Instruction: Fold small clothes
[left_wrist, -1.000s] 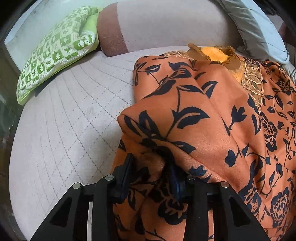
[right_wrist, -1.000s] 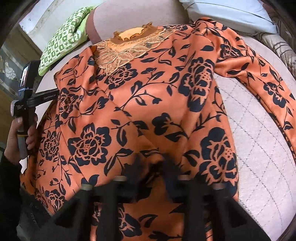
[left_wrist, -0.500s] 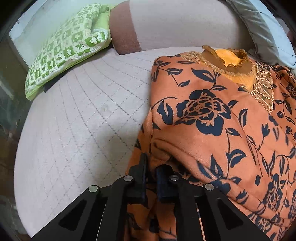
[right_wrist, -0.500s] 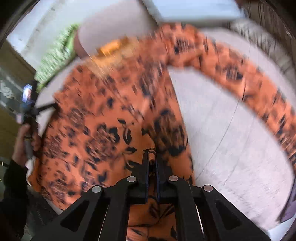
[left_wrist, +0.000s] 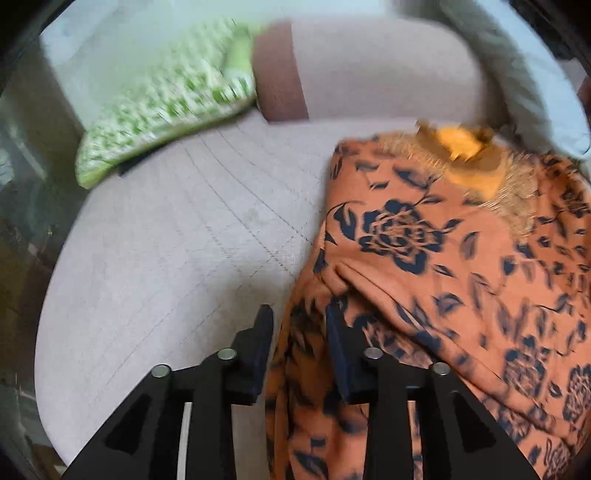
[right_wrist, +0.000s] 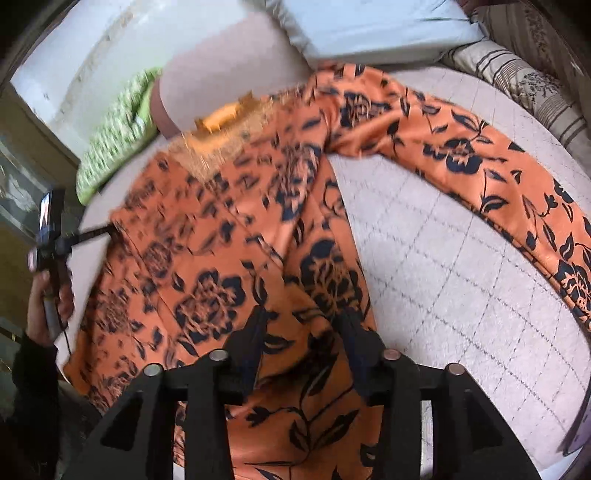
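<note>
Orange floral top (right_wrist: 229, 236) lies between both parted tools (left_wrist: 299, 332) (right_wrist: 304, 328) on the bed (left_wrist: 166, 258).

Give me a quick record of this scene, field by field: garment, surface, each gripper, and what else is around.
garment: orange floral top, spread out, one sleeve stretched sideways
surface: quilted bed
left gripper: open, fabric between fingers
right gripper: open over the hem
nearby: green pillow, grey pillow

The blouse (left_wrist: 461, 266) is orange with dark navy flowers and a gold lace neckline; the pillow (left_wrist: 166, 110) is green-and-white patterned; the quilted mattress (left_wrist: 166, 258) is pale pink.
</note>
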